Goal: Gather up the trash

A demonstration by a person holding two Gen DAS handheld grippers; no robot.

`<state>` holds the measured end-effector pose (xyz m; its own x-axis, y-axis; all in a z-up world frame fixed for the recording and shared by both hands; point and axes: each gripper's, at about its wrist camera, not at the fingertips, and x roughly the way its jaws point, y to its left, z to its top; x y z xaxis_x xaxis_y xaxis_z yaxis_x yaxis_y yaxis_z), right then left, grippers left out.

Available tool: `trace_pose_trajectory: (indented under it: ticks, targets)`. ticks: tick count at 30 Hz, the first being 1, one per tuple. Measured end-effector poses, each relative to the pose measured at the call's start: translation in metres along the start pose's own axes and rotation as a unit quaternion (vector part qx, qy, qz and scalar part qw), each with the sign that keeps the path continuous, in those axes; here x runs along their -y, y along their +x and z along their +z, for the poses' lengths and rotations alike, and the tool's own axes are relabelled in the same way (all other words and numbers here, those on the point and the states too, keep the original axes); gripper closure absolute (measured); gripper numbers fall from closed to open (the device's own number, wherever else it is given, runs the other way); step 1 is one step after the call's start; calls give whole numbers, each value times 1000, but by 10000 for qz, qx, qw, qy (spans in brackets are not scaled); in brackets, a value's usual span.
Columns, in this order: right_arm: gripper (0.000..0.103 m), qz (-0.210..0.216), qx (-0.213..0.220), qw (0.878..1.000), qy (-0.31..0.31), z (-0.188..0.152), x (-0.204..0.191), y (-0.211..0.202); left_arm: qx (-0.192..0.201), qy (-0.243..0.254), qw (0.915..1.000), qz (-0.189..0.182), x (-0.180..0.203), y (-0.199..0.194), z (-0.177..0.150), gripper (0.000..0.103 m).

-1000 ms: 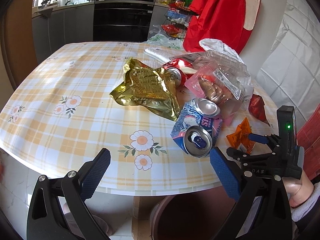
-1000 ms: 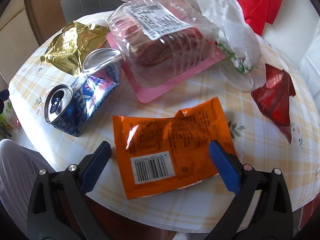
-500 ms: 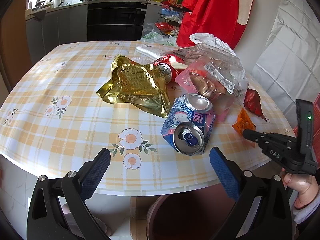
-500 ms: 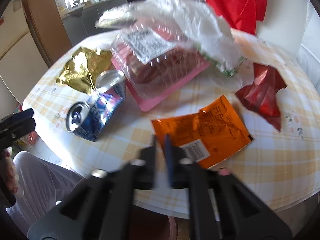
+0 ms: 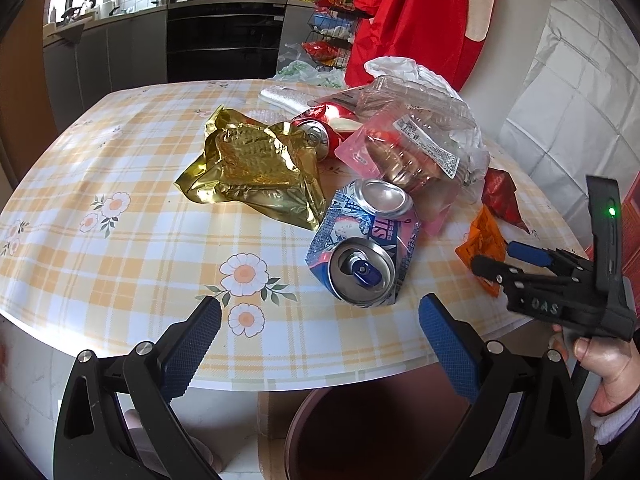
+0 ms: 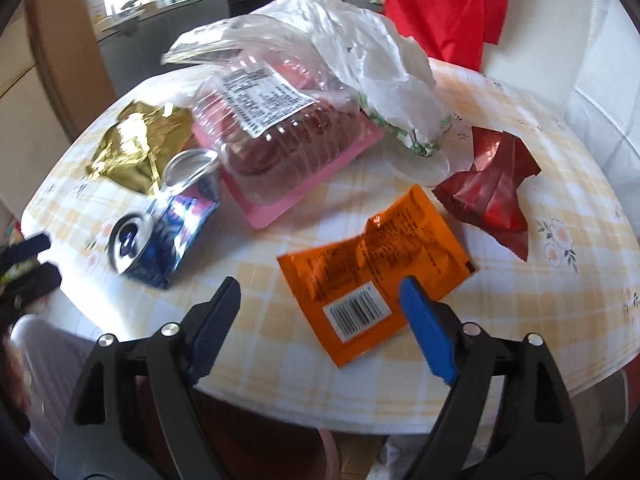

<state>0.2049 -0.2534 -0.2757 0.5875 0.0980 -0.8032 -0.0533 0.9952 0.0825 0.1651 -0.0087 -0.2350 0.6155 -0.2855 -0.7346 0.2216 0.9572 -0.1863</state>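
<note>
Trash lies on a checked table (image 5: 120, 240): a crushed blue can (image 5: 364, 248), a gold foil bag (image 5: 256, 168), a red can (image 5: 320, 132), a clear plastic box (image 6: 280, 132) on a pink base, an orange wrapper (image 6: 372, 268) and a red wrapper (image 6: 492, 192). My left gripper (image 5: 318, 306) stands open at the table's near edge, just short of the blue can. My right gripper (image 6: 320, 284) hovers over the near edge, its jaws opening. The orange wrapper lies flat just beyond its fingertips, not gripped. In the left wrist view a hand holds that right gripper (image 5: 498, 256) beside the orange wrapper (image 5: 482, 240).
A dark round bin (image 5: 380, 432) stands on the floor under the table's near edge. A white plastic bag (image 6: 360, 52) drapes over the clear box. A red garment (image 5: 420, 16) hangs behind the table, with kitchen cabinets (image 5: 120, 48) further back.
The right gripper closed half a second ago without taking anything, then reopened and drew back a little. The orange wrapper still lies on the table. The left gripper has hardly moved.
</note>
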Motion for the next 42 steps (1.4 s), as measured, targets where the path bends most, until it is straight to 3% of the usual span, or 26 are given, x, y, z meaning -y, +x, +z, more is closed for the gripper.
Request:
trace_pose_trajectory:
  ticks: [4,7,9,17,21,22,25,27,30,38,42]
  targets:
    - [22,7,251,9922,1225,13,28,-9,20,-55,10000,21,-6,0,0,6]
    - [22,-168,262,9755,2179,7,53,-18,51,-95,9999,38,-10,1,2,6]
    - [12,-129,111,9650,2617,3,64,-11,62,-158,9999,18,-12,5,3,6]
    - [11,-591,-355,9553,2874,16,58,33,38,-194,9998,-47,-16,11,1,6]
    - [10,-785,-370,9675,2373,26,44,46,41,-234,9997,-26,-20,12,1,6]
    - [12,-741,-351,9724,2184,26,40,47,41,-236,9997,-24,-21,12,1,6]
    - [39,-413,-234,9879,1477,25,27,46,39,-227,9997,-34,-21,14,1,6]
    - [61,-38,-222,9910,1316,26,24,44,36,-207,9998,-51,-20,16,2,6]
    - [78,340,-244,9915,1230,20,28,40,44,-164,9998,-86,-17,17,2,6]
    - [90,435,-163,9968,652,9,30,22,24,-54,9999,-144,-7,19,3,6]
    - [90,234,-249,9989,333,3,26,15,26,-14,9999,-158,-3,18,2,6]
